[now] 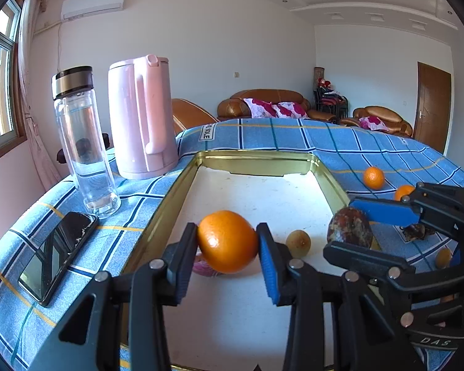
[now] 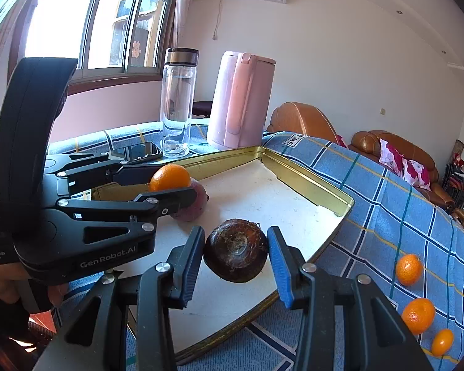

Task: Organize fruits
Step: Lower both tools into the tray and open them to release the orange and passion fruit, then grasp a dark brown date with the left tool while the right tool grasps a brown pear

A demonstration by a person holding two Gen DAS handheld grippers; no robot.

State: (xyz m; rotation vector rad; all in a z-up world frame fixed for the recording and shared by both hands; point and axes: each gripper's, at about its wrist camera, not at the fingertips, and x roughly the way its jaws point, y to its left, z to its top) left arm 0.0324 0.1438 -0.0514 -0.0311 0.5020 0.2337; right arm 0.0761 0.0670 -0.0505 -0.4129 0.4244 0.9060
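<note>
With a purple fruit [image 2: 198,198] and a small green one [image 1: 298,242] already lying in the gold-rimmed tray [image 1: 253,158], an orange [image 1: 227,241] is pinched by the left gripper [image 1: 227,247] and a dark brown fruit [image 2: 235,250] by the right gripper [image 2: 235,258] above it, while small oranges [image 2: 408,269] are left on the tablecloth [image 2: 386,204].

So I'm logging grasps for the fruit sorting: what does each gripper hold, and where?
Left gripper clamps the orange across its sides; right gripper clamps the dark brown fruit across its sides, over the tray.
</note>
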